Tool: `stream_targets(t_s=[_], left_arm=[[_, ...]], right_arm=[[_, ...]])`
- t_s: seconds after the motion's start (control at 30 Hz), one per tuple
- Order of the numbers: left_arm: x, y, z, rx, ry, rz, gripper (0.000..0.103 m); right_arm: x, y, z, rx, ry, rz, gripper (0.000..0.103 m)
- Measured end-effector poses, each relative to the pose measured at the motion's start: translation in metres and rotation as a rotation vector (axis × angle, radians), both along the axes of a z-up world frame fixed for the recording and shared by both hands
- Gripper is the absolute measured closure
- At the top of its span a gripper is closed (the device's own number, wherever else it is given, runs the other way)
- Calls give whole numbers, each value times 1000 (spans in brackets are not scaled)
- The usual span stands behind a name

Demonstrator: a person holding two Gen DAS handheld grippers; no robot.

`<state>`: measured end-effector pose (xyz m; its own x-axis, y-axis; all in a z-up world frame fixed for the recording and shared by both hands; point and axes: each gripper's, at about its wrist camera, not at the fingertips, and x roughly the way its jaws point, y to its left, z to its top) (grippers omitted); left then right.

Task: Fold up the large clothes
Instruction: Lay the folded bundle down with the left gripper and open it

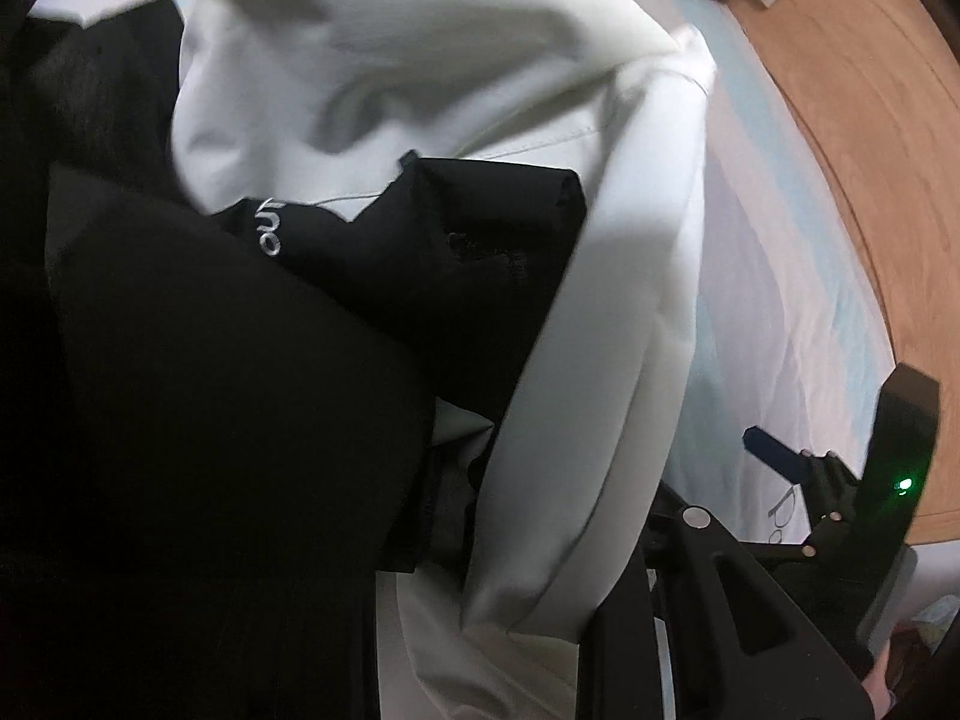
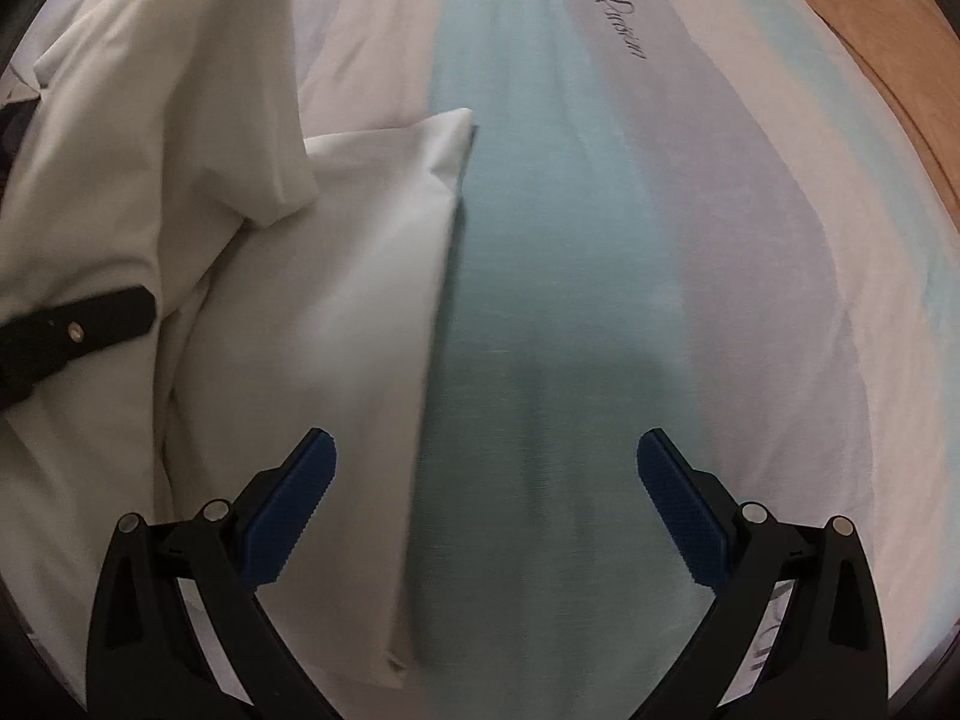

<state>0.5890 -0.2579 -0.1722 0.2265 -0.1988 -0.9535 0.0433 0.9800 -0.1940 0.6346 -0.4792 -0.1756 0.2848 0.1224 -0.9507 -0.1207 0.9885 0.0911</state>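
Your right gripper [image 2: 486, 504] is hovering over the bedsheet [image 2: 600, 240], with the folded garment [image 2: 336, 276] lying on the sheet to its left. Your left gripper [image 2: 78, 324] is reaching in from the left onto that garment. Beyond the sheet's right edge, the wooden floor [image 2: 900, 90] is showing
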Motion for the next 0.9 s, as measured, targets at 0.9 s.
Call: stream_targets(t_s=[0.9], left_arm=[[-34,-39,-88,240,37,-131,80]], right_arm=[[-1,-77,-15,-34,36,-114,6]])
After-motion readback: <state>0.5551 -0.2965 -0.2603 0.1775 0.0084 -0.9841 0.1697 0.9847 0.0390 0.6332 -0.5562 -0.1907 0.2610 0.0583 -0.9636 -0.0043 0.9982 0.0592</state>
